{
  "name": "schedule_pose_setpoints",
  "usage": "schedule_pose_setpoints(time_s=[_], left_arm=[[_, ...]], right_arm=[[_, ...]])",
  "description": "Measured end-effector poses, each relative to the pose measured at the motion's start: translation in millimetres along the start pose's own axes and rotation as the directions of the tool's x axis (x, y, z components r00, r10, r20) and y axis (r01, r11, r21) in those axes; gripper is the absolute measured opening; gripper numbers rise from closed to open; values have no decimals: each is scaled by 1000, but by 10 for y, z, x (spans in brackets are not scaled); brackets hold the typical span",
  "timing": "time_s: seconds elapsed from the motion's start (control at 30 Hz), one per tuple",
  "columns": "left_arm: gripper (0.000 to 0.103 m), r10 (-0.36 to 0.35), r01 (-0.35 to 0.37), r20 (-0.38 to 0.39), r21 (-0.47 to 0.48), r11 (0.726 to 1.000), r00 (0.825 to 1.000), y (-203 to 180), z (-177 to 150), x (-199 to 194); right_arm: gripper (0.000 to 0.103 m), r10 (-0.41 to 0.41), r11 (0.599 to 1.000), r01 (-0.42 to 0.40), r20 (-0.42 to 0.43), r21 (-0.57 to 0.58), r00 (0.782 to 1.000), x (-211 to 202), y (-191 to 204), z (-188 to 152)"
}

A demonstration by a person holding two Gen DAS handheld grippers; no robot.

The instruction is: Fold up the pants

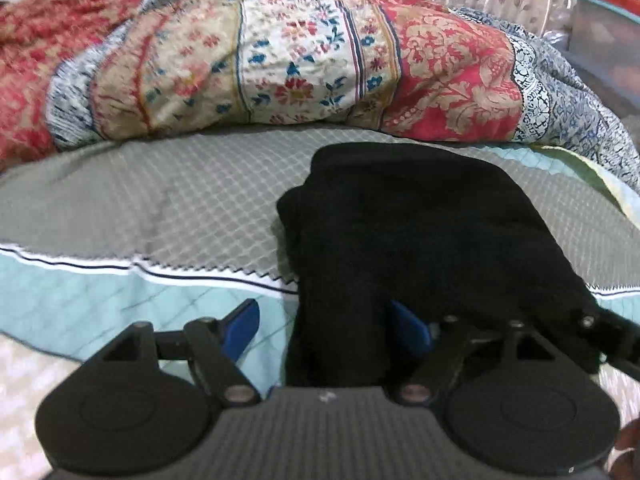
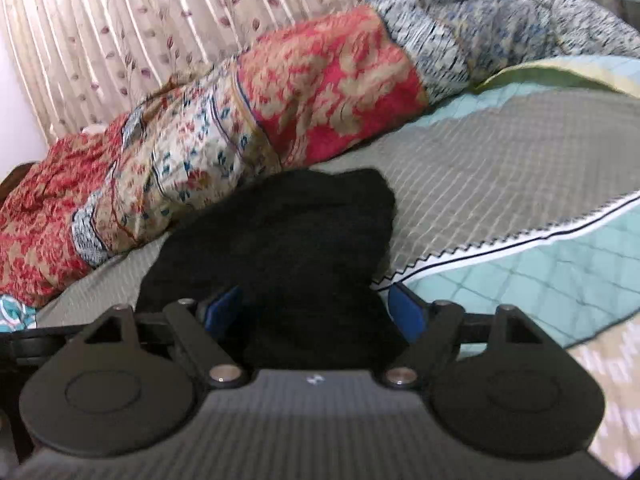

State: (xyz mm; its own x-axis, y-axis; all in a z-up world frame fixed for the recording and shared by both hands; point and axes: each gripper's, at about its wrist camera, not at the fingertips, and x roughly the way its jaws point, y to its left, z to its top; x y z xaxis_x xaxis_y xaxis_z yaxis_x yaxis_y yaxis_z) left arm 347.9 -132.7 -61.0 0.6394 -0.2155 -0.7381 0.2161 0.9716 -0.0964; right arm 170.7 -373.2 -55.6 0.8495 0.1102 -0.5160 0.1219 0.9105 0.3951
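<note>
The black pants lie folded in a thick bundle on the grey quilted bedspread. My left gripper is open, its blue fingers wide apart, with the near left edge of the pants lying between them. In the right wrist view the pants also reach back between the blue fingers of my right gripper, which is open around the near end of the bundle. I cannot tell whether the pads touch the cloth.
A bunched red, cream and blue patterned blanket lies along the far side of the bed, also in the right wrist view. Pleated leaf-print curtains hang behind. A teal quilted border runs along the near edge.
</note>
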Motion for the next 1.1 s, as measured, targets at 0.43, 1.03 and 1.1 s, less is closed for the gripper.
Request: schedule_pose_setpoints(time_s=[0.43, 1.03, 1.1], left_arm=[[86, 81, -82, 17, 64, 995, 997, -88, -867, -1699], [103, 127, -128, 18, 57, 990, 992, -75, -2192, -2907], [103, 128, -129, 14, 55, 990, 992, -69, -2256, -2942]], right_arm=[[88, -44, 997, 48, -60, 60, 997, -1553, 474, -618], [93, -11, 995, 23, -114, 101, 993, -2866, 805, -1639], [94, -5, 995, 15, -108, 96, 994, -2936, 833, -1695]])
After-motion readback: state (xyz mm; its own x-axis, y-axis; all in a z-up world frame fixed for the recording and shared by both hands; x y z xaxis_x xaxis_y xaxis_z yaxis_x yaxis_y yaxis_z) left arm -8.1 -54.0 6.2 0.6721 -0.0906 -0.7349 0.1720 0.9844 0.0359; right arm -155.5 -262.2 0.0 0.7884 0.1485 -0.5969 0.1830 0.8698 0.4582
